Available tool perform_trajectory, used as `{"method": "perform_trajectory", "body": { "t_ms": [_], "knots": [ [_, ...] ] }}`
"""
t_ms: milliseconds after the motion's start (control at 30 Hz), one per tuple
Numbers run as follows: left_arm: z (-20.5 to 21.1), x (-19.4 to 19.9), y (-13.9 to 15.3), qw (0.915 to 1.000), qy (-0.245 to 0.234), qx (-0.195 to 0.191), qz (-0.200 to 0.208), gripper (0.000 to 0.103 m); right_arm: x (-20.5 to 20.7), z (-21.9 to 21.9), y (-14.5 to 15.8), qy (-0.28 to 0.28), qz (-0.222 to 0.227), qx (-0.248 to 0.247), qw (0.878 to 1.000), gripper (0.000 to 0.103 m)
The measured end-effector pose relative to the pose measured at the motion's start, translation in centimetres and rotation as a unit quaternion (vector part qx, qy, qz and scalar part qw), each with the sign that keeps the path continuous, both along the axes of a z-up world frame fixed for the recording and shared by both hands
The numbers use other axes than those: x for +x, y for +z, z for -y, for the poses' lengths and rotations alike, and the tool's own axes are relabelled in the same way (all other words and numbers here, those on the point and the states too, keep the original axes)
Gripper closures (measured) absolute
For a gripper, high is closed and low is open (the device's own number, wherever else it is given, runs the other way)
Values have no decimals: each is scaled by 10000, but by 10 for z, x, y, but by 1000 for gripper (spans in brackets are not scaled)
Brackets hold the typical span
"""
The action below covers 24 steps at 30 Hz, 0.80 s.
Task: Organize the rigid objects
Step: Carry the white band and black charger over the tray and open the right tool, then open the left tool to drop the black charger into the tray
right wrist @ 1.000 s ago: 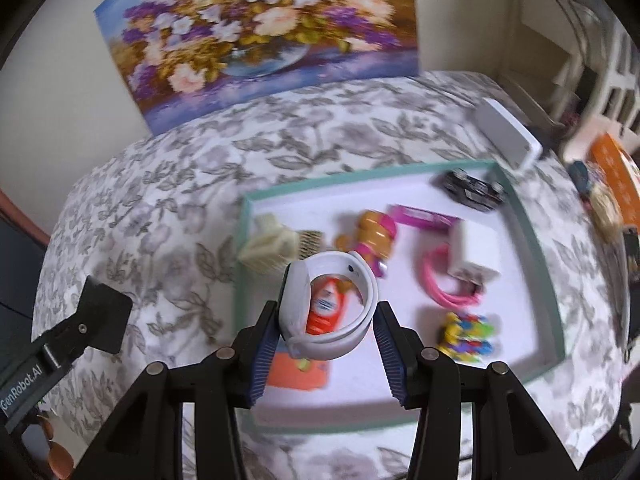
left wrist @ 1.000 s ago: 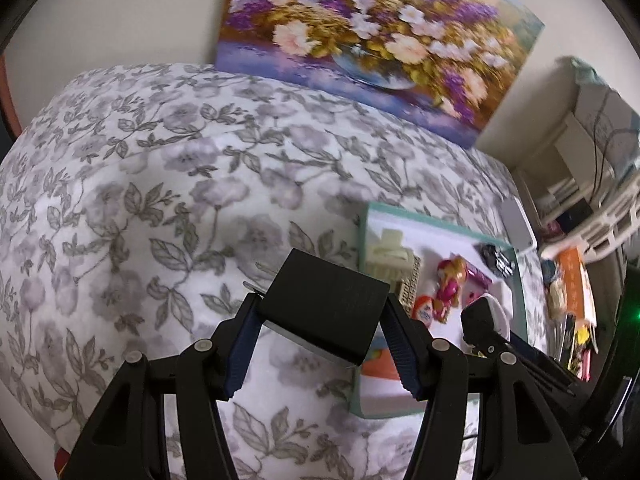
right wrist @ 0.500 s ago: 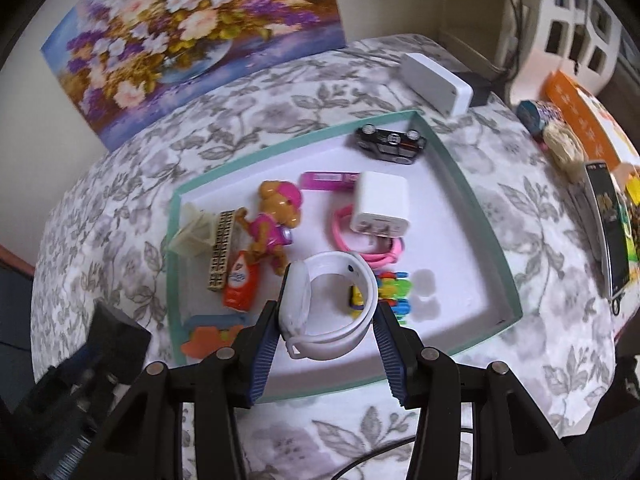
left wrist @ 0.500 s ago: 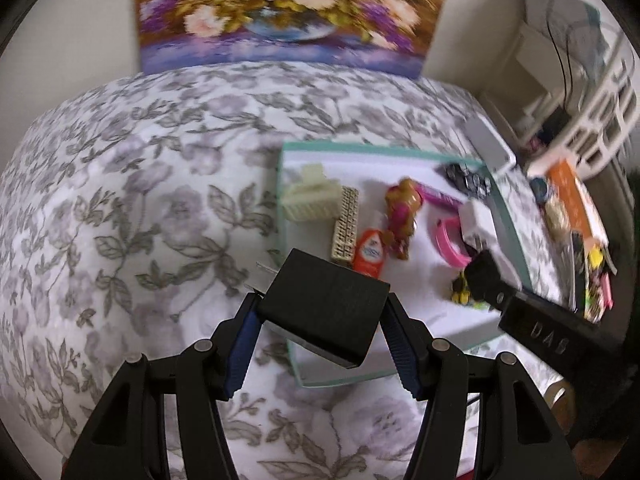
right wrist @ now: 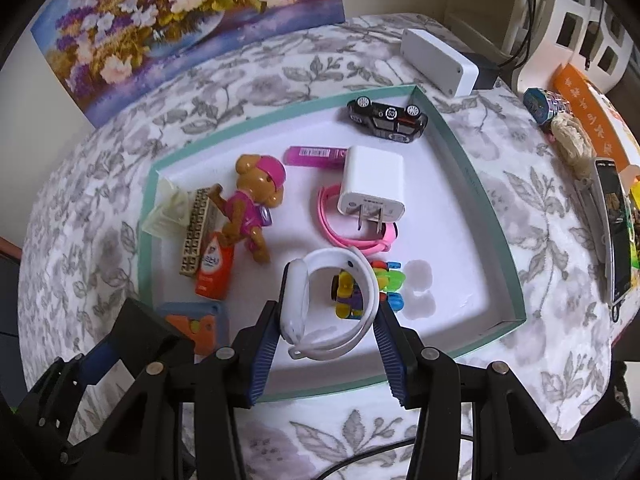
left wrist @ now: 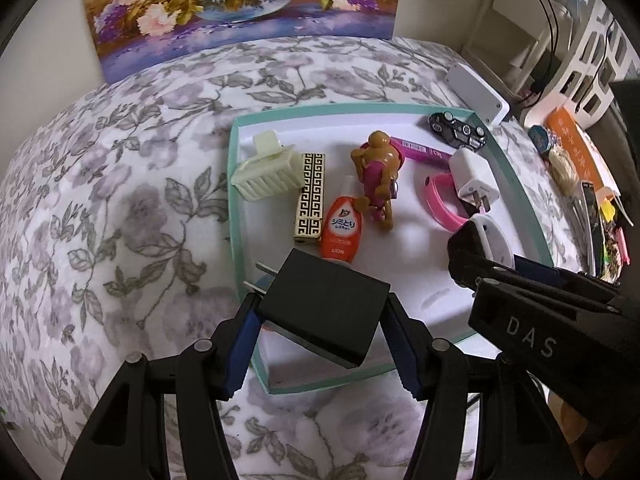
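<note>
Left gripper clamped a black charger, right gripper gripped a white watch, both hung above the teal-rimmed tray.

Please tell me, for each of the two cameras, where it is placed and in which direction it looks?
Left wrist: sits on the left gripper, faces forward and down at the tray; its fingers clamp a black charger; the right gripper enters at right.
Right wrist: sits on the right gripper, faces forward and down over the tray's near edge; its fingers hold a white watch; the left gripper shows at lower left.
Shared: tray, toy dog, white charger, flower painting.
</note>
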<state>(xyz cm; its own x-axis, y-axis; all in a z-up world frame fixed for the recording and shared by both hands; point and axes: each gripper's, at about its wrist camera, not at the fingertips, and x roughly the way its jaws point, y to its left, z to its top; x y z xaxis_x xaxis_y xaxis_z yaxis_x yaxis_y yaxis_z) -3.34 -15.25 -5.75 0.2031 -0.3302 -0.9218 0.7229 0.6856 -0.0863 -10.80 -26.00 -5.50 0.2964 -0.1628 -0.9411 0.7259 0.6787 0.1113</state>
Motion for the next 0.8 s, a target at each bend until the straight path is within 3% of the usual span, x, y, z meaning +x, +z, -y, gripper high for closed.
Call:
{"method": "perform_trajectory", "body": {
  "t_ms": [500,800],
  "knots": [
    [1,-3,-10,9999,-100,8,-87,36,7,-4,-11,123,-164,41,9998,50],
    [-14,-1,-6,9994,109,-110,-294,33,4,-6,-5,31,-37,-26,10000,34]
  ]
}}
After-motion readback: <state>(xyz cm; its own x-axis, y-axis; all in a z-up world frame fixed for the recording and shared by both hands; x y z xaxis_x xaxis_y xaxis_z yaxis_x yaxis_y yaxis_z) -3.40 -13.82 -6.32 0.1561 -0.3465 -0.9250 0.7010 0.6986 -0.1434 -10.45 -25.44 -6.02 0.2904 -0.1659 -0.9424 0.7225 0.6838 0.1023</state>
